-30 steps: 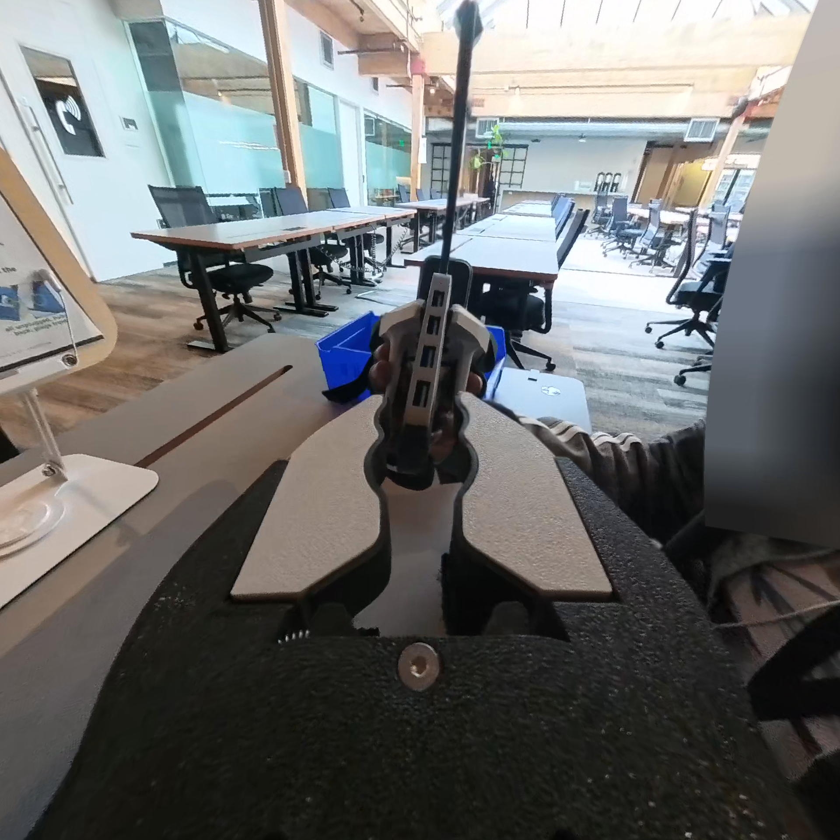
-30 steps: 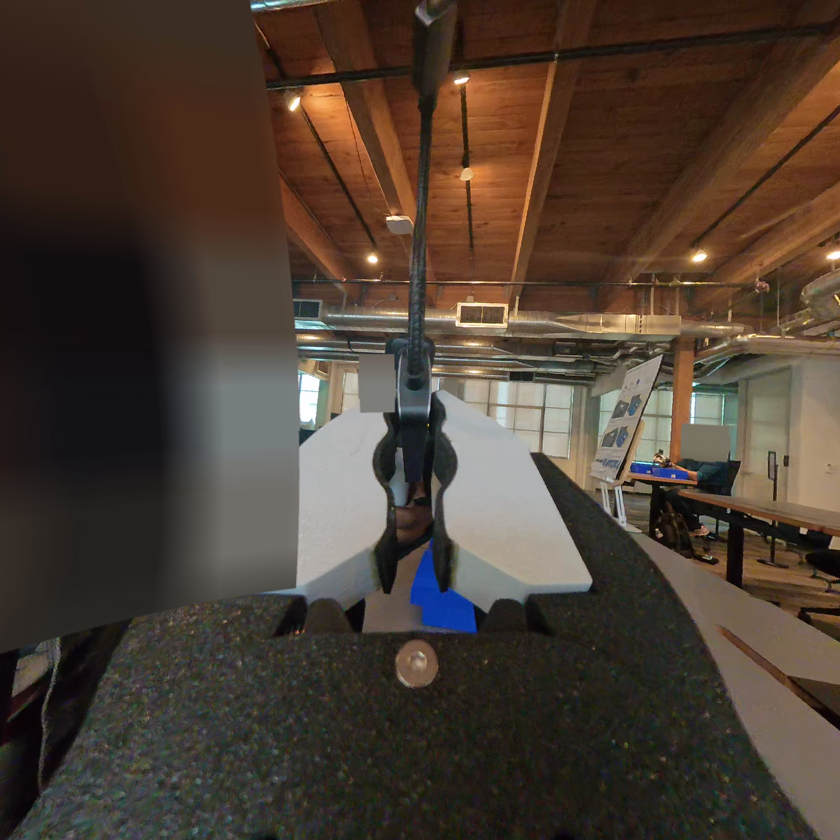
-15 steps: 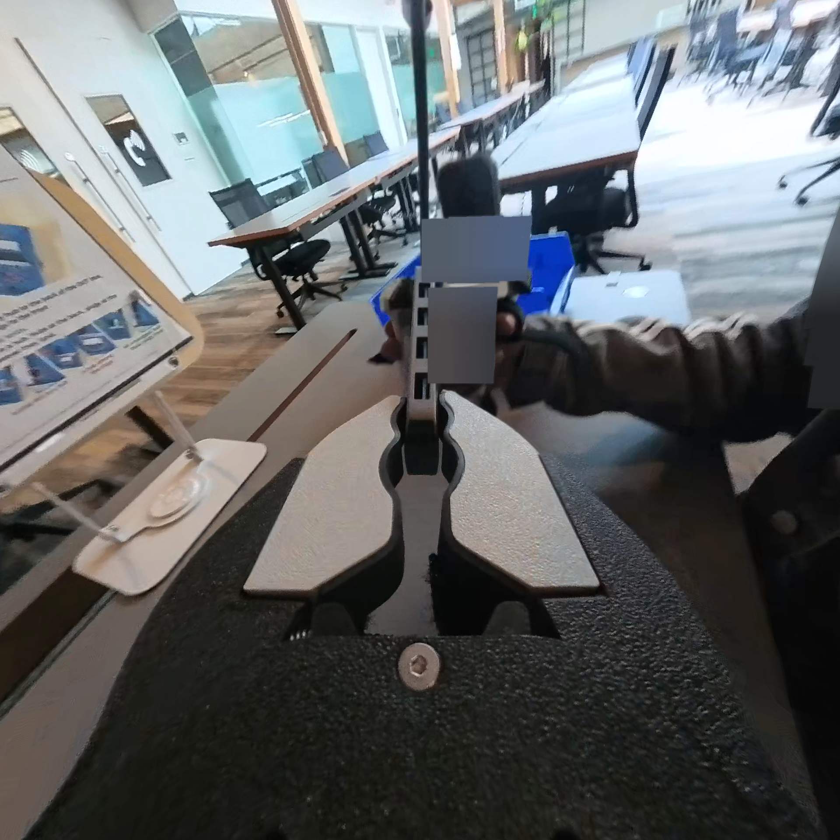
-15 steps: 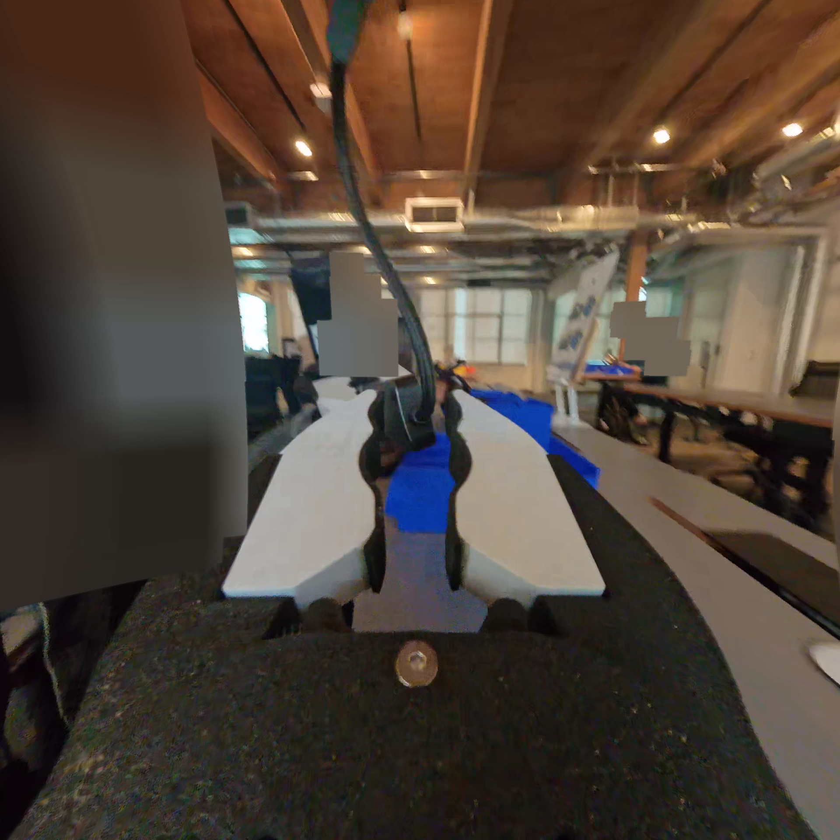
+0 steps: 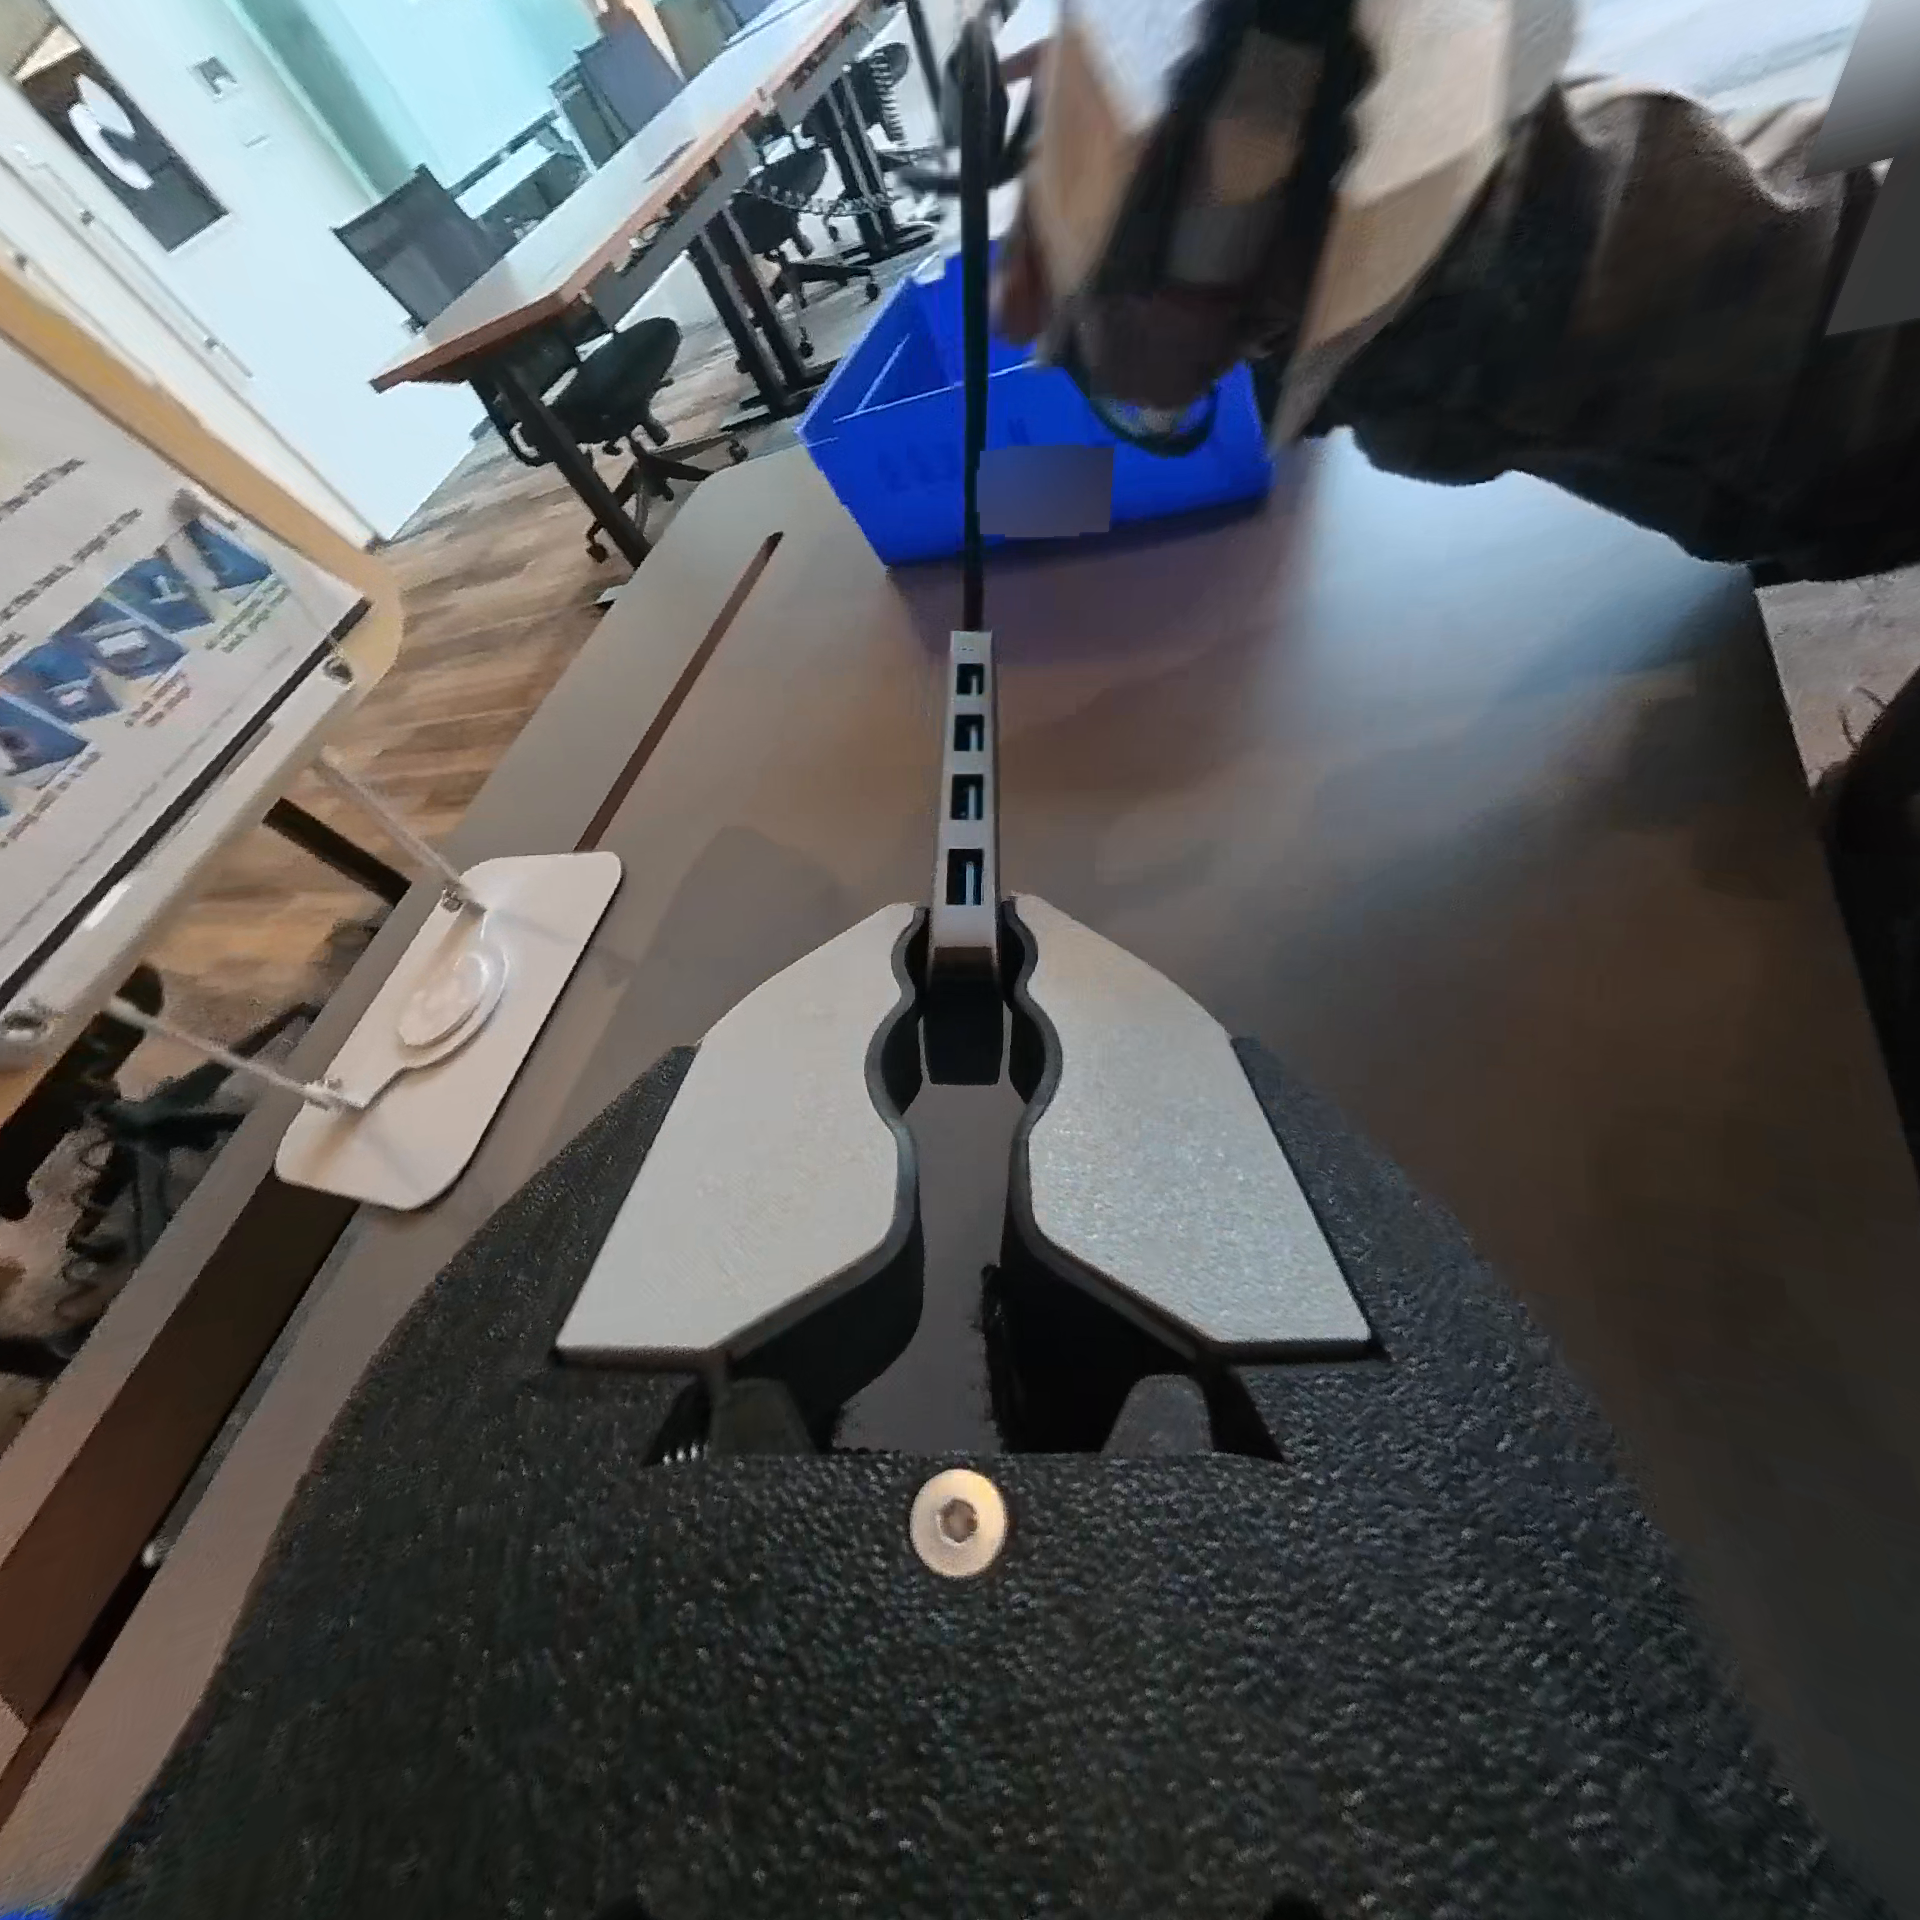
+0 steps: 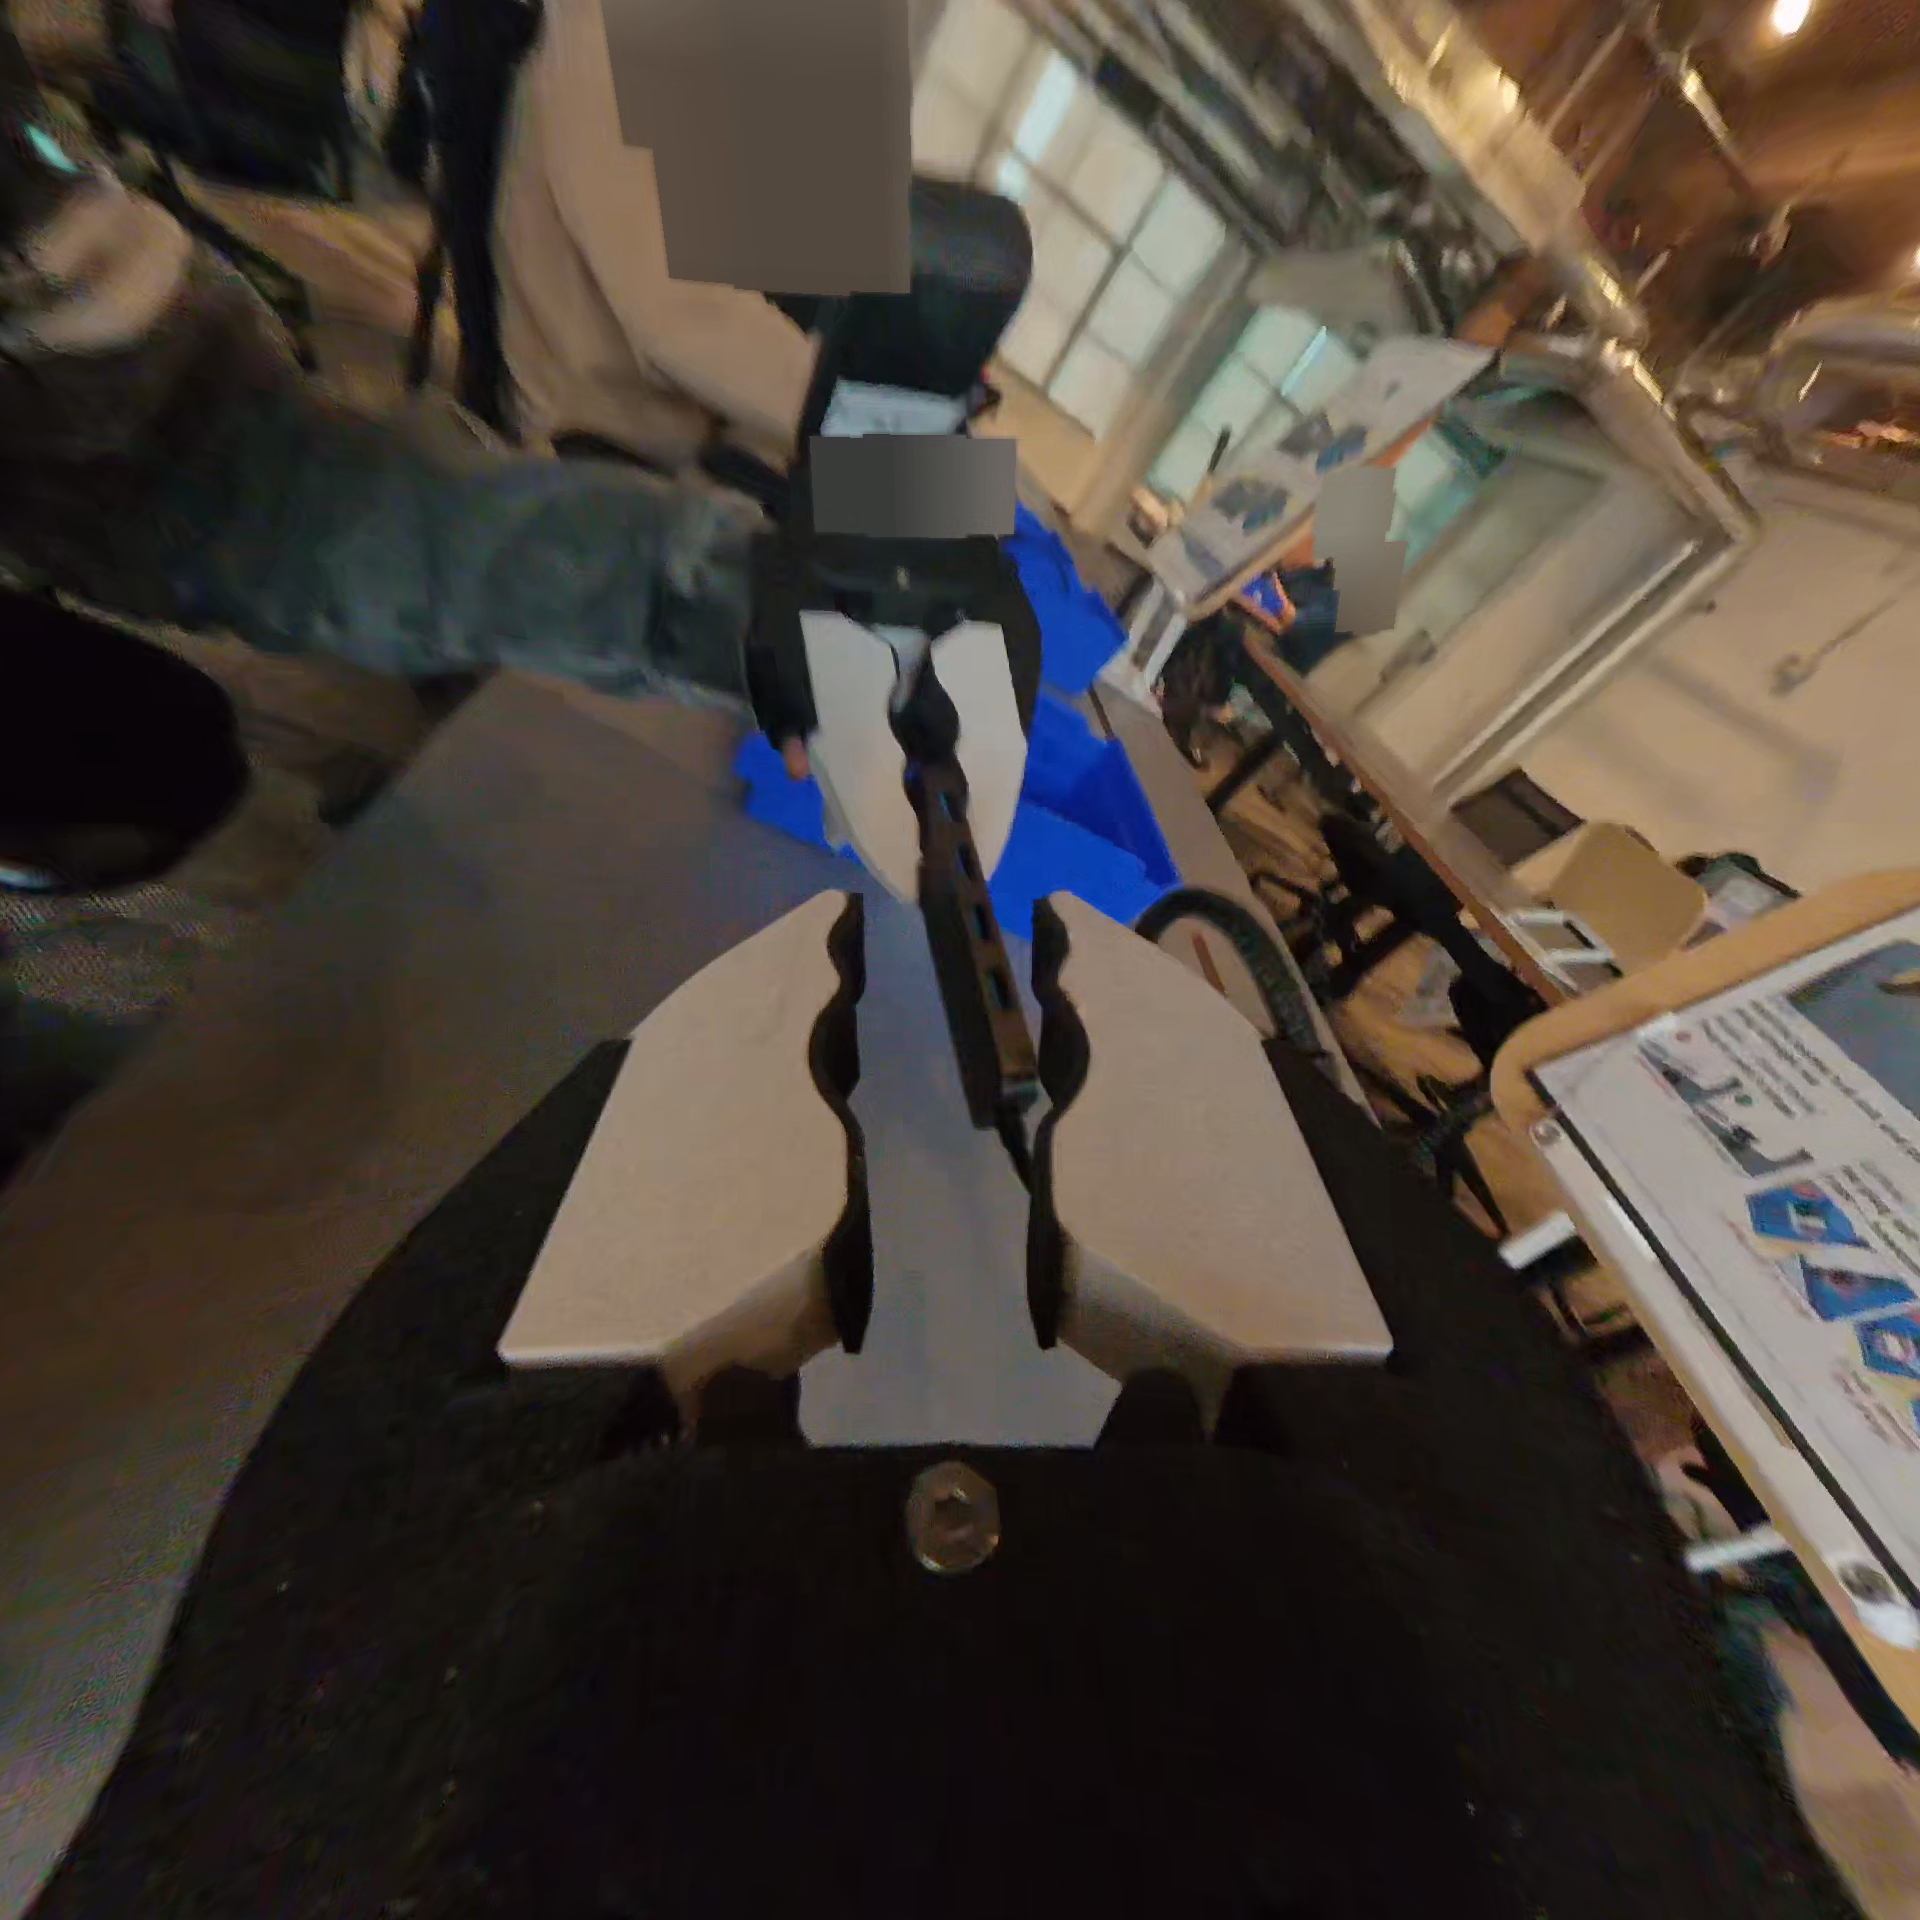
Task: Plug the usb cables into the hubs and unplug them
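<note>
Your left gripper (image 5: 964,914) has its jaws closed on the near end of the grey usb hub (image 5: 966,769), which juts forward over the table (image 5: 1403,883), four ports up, all empty. Its black cable (image 5: 972,312) rises from the far end toward your right gripper (image 5: 1195,187), blurred overhead. In the right wrist view that gripper's (image 6: 945,925) jaws stand apart and hold nothing; the hub sits between them, near the right finger, contact uncertain. Judgement: a plug has yet to be fetched. Keep the hub level and clamped firmly, line the plug square to a port, and push along the hub's length so it doesn't pivot in the jaws. Surface: dark grey desk, blue bin (image 5: 1039,436) at the far end, instruction sign on a stand (image 5: 447,1039) at the left edge. Room: open office, rows of desks and chairs.
</note>
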`<state>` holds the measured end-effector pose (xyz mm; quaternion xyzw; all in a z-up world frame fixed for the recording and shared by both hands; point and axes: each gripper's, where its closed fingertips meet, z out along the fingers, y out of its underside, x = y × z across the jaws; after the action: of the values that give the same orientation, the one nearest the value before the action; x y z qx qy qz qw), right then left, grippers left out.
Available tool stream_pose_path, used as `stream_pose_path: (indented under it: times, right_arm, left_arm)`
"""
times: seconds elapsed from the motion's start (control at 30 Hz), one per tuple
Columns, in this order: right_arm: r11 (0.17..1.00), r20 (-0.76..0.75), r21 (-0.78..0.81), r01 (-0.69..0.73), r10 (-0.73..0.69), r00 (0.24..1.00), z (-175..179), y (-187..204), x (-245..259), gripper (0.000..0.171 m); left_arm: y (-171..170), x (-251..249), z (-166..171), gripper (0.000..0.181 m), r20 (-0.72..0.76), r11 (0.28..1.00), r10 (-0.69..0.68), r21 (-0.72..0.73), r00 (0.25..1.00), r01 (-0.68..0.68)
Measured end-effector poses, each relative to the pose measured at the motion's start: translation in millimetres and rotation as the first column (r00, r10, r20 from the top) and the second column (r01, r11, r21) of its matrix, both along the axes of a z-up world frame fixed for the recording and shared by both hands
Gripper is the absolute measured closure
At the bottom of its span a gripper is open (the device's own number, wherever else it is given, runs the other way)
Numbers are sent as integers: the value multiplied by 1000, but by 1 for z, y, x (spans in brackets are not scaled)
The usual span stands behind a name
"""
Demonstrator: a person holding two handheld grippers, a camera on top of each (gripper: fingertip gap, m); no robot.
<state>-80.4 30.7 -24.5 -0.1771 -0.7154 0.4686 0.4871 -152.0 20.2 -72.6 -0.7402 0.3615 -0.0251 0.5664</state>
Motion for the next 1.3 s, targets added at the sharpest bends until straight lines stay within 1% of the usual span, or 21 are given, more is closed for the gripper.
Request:
stream_pose_path:
  times: [0.07,0.13,0.23,0.37,0.43,0.5,0.57,0.6,0.67,0.7,0.73,0.8,0.83,0.9,0.97,1.03,1.1,1.2,1.3]
  right_arm:
    - [998,39,41,43,-44,998,-11,8,-11,138]
    - [996,57,59,70,-74,996,-19,17,-15,137]
    - [997,68,44,60,-63,996,-24,19,-15,137]
    - [994,89,84,63,-70,994,-31,15,-15,137]
    - [995,81,90,39,-46,996,-25,8,-7,137]
    - [996,90,84,3,-11,996,-19,1,5,139]
    - [996,117,84,16,-26,993,-21,7,15,141]
    - [995,125,82,49,-59,990,-24,17,17,141]
    - [993,90,19,120,-121,989,-24,35,16,139]
    - [992,55,-38,122,-120,991,-19,39,14,136]
    - [990,10,-89,110,-110,994,-14,39,11,133]
    - [988,-55,-143,51,-59,997,-7,29,6,127]
    - [988,-64,-155,25,-35,997,-6,23,1,123]
    - [988,-51,-156,-6,-2,999,-10,15,-9,122]
    - [985,-56,-167,-46,37,998,-10,7,-15,126]
    - [974,-80,-195,-117,104,991,-4,-1,-15,134]
    - [966,-91,-207,-153,137,986,0,-5,-14,141]
    - [963,-89,-202,-180,165,982,0,-8,-13,158]
    - [961,-100,-188,-203,187,977,0,-10,-11,159]
  left_arm:
    - [-2,7,1,169,-11,999,-38,13,999,38]
    - [-4,11,5,169,9,997,-76,35,997,76]
    - [-10,16,13,169,55,987,-143,87,988,138]
    - [-7,15,11,169,71,986,-145,99,987,137]
    - [-5,12,11,169,61,985,-128,120,990,120]
    - [-6,9,15,169,83,982,-133,143,988,121]
    - [-9,5,25,169,113,972,-155,195,981,130]
    - [-13,5,31,169,143,963,-179,226,973,144]
    - [-20,7,43,169,196,940,-241,292,951,178]
    - [-22,9,48,169,218,928,-269,318,938,192]
    - [-24,12,51,169,233,919,-291,336,928,204]
    - [-22,17,52,169,234,908,-315,358,920,219]
    - [-21,20,51,169,229,904,-323,363,918,227]
    - [-18,26,53,169,224,893,-342,380,912,241]
    - [-18,32,54,169,218,884,-362,389,906,259]
    - [-17,37,55,169,213,877,-378,392,901,276]
    - [-17,40,55,169,212,873,-390,395,896,287]
    - [-16,42,54,169,217,866,-402,406,889,293]
    - [-18,44,53,169,236,860,-426,407,873,309]
